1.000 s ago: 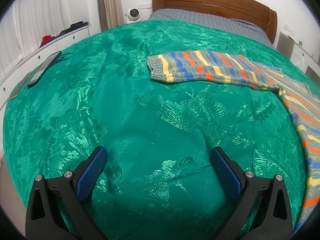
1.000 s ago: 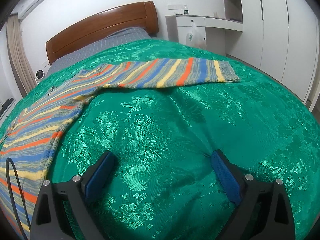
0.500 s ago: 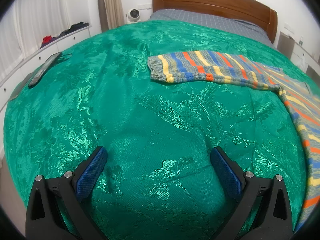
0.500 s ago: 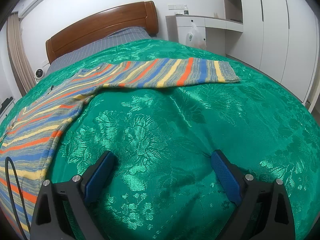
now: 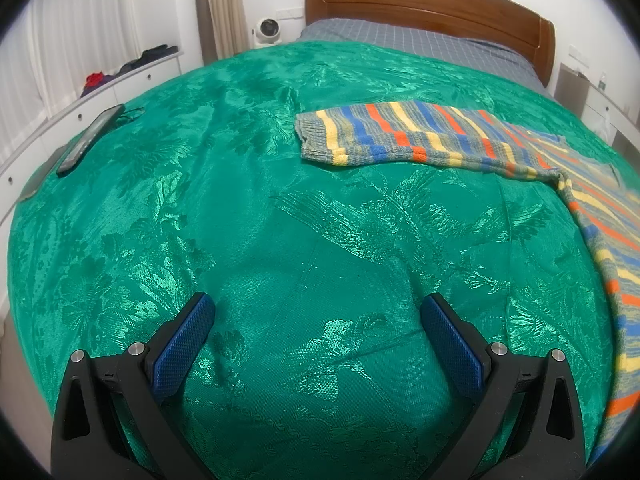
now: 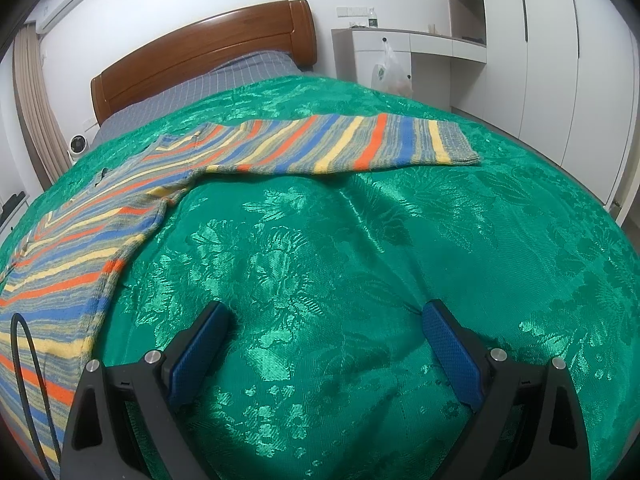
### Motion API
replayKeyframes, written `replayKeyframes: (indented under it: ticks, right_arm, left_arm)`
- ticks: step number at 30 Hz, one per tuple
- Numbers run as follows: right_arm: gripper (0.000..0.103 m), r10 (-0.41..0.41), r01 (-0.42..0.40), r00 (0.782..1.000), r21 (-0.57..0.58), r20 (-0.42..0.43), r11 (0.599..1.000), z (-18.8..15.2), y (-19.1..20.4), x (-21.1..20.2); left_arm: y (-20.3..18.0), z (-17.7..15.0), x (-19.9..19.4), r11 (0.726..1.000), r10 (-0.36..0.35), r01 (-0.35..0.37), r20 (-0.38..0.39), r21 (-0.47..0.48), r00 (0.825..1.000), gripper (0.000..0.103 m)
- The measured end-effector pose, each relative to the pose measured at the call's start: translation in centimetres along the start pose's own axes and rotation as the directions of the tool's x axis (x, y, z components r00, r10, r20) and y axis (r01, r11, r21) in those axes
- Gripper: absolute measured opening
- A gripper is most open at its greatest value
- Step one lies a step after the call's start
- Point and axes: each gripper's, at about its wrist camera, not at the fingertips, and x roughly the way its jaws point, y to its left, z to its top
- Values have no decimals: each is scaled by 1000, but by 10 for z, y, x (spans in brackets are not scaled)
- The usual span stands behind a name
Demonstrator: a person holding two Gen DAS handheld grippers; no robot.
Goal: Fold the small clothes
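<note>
A striped knit sweater (image 5: 420, 140) in blue, orange, yellow and grey lies spread flat on a green satin bedspread (image 5: 240, 220). One sleeve reaches left in the left wrist view, its cuff far ahead of my left gripper (image 5: 318, 312). That gripper is open and empty, low over bare bedspread. In the right wrist view the sweater (image 6: 120, 220) has its other sleeve stretched to the right, with the body running down the left edge. My right gripper (image 6: 324, 320) is open and empty too, over bare cloth to the right of the sweater's body.
A dark phone (image 5: 90, 138) lies at the bed's left edge beside white drawers (image 5: 132, 80). A wooden headboard (image 5: 432, 4) and grey sheet sit at the far end. White wardrobes (image 6: 560, 60) and a hanging plastic bag (image 6: 390, 72) stand on the right. A black cable (image 6: 24, 380) loops at lower left.
</note>
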Motion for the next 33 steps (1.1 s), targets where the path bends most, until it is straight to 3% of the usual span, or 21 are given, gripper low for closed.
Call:
replayKeyframes:
  ticks: [3,5,7,11,12,14,18,21,23,24,25,26,27,28,29,33]
  right_arm:
    - [97,7,-7,997,-6,-76,1000,7,-1,-1]
    - [96,71,-67,989,34,-132,997,20,-11,-7]
    - [96,169,-155,981,141,-92,978,37,-36,-19]
    - [95,244,-226,970,387,3,894,91,-112,-17]
    - [92,258,-227,966,445,-10,867,102,-129,-7]
    - [72,279,-199,957,528,-77,826,119,-158,21]
    - [59,352,-184,920,607,-169,773,130,-184,67]
    - [58,360,-168,906,591,-222,789,137,-183,86]
    - [53,380,-169,895,609,-234,775,138,-183,93]
    - [44,381,-157,890,616,-250,772,139,-185,98]
    - [1,373,-144,888,609,-268,780,138,-184,97]
    - [2,350,-115,886,588,-304,801,138,-183,97]
    - [1,299,-79,899,552,-321,830,141,-181,95]
    - [1,215,-35,921,482,-325,876,146,-179,88]
    - [0,129,24,930,406,-345,913,149,-176,86]
    - [0,89,60,929,384,-359,921,149,-175,89]
  left_arm:
    - [0,0,0,1000,0,0,0,1,1000,103]
    - [0,0,0,1000,2,-2,2,1,1000,103]
    - [0,0,0,1000,6,-6,5,2,1000,103]
    - [0,1,0,1000,13,-13,8,5,1000,103]
    - [0,1,0,1000,13,-13,8,5,1000,103]
    - [0,1,0,1000,15,-15,8,4,1000,103]
    - [-1,0,0,1000,21,-21,12,6,1000,103]
    - [-1,0,1,1000,23,-23,13,8,1000,103]
    - [-1,0,1,1000,22,-22,13,7,1000,103]
    - [-1,0,1,1000,22,-22,13,7,1000,103]
    - [-1,0,1,1000,21,-21,13,7,1000,103]
    - [-1,0,1,1000,21,-22,13,7,1000,103]
    - [-1,0,1,1000,22,-22,13,7,1000,103]
    - [0,1,1,1000,22,-22,14,7,1000,103]
    - [-1,1,1,1000,23,-23,14,8,1000,103]
    - [-1,1,1,1000,22,-22,14,7,1000,103]
